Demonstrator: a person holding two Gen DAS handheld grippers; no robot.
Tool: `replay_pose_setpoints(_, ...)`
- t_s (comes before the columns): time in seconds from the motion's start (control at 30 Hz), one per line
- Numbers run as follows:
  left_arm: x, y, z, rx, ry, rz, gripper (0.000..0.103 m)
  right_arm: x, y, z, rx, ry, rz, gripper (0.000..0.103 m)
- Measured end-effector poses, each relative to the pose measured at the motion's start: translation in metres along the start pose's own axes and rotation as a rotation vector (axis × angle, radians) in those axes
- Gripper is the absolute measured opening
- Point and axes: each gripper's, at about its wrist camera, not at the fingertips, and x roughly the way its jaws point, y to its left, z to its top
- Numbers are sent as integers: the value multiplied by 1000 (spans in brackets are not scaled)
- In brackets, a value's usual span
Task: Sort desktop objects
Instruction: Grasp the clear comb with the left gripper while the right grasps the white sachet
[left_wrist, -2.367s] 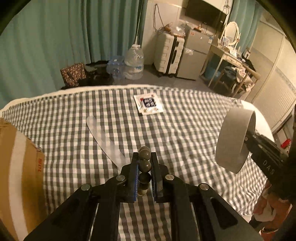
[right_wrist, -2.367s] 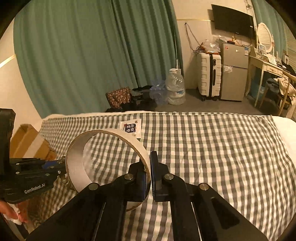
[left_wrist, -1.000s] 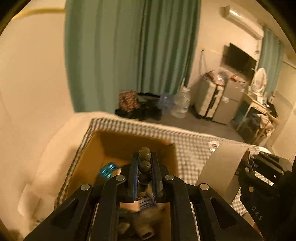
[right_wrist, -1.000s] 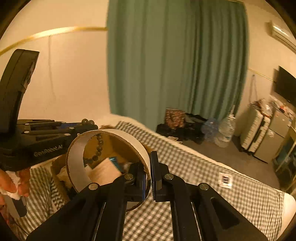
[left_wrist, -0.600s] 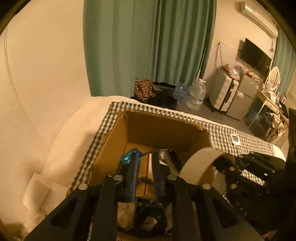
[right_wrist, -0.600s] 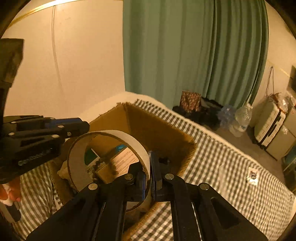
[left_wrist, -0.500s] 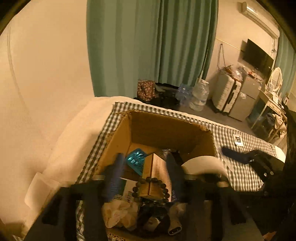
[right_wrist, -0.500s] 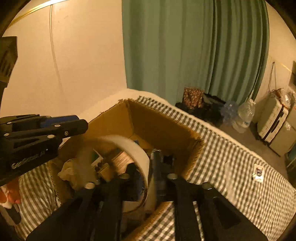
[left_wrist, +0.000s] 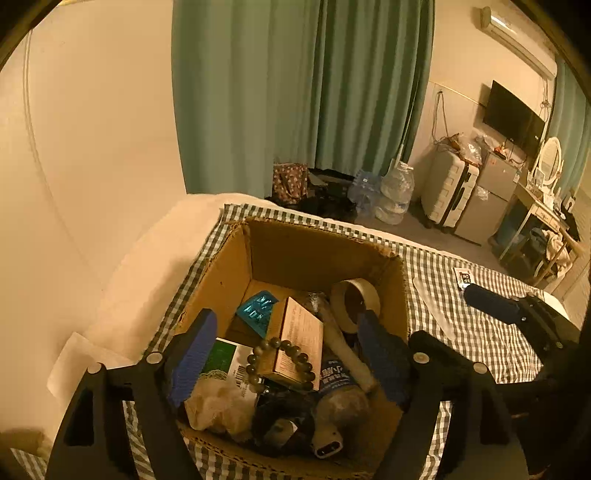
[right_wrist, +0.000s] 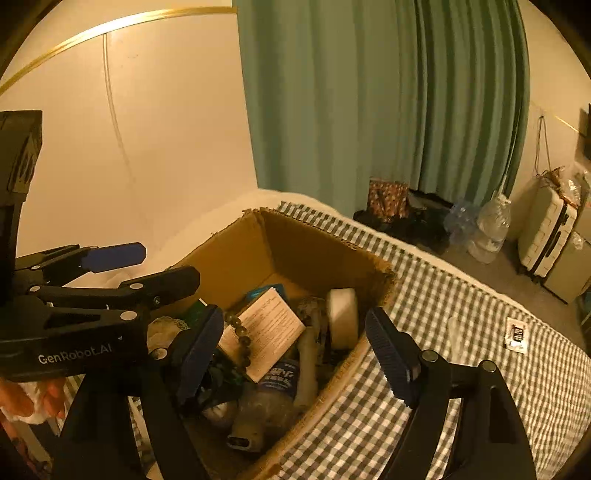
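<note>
An open cardboard box (left_wrist: 325, 254) (right_wrist: 306, 251) stands on the checked cloth, filled with several things. A bead bracelet (left_wrist: 280, 363) (right_wrist: 236, 332) lies on a small carton inside it. A roll of pale tape (left_wrist: 354, 302) (right_wrist: 343, 317) rests on edge against the box's right wall. My left gripper (left_wrist: 286, 358) (right_wrist: 166, 264) hovers over the box, its jaws opening and nothing pressed between the pads. My right gripper (right_wrist: 295, 354) hangs above the box's near right corner, jaws opening too, holding nothing; one of its fingers (left_wrist: 491, 302) shows in the left wrist view.
On the checked cloth (right_wrist: 461, 369) to the right of the box lie a clear plastic strip (left_wrist: 432, 302) and a small printed card (left_wrist: 463, 275) (right_wrist: 517, 334). A wall is close on the left. A hand (right_wrist: 33, 398) holds the left gripper. Suitcase and water bottles stand on the floor beyond.
Both grippers came over the box, sank a little and opened. The bracelet left the left jaws and the tape roll left the right jaws; both now lie in the box.
</note>
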Motion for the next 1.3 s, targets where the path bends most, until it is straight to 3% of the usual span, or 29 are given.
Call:
replay_pose_setpoints(0.07,-1,-10,0,15,7,-3,83,-11,-5,-4,3,-20,-15,79)
replay_pose_setpoints(0.13,-1,-23,-1,35,23,-29,92,-21,-15,-10,12,-31,-34,79)
replay_pose_setpoints(0.23,-3,-46,-4,58,24,-57,94,-39,-41,-24,33,-42,-72,79)
replay_pose_setpoints(0.47,17,-115,-17,59,53,-103,103,-83,-143,-69,178,-54,-295,80)
replay_pose_setpoints(0.6,41,-167,-30,94,85,-88,103,-103,-191,-99,263,-64,-365,87)
replay_pose_setpoints(0.77,68,-232,-42,209,111,-47,103,-107,-234,-125,365,-53,-379,90)
replay_pose_setpoints(0.9,92,-266,-52,242,133,-34,103,-107,-255,-145,432,-78,-373,92)
replay_pose_setpoints(1.03,121,-284,-61,234,164,-25,103,-96,-267,-163,425,-68,-401,92)
replay_pose_setpoints(1.13,144,-293,-69,236,157,30,103,-86,-277,-173,441,-48,-393,92)
replay_pose_setpoints(1.3,180,-293,-75,177,174,56,103,-74,-299,-178,506,-90,-365,92)
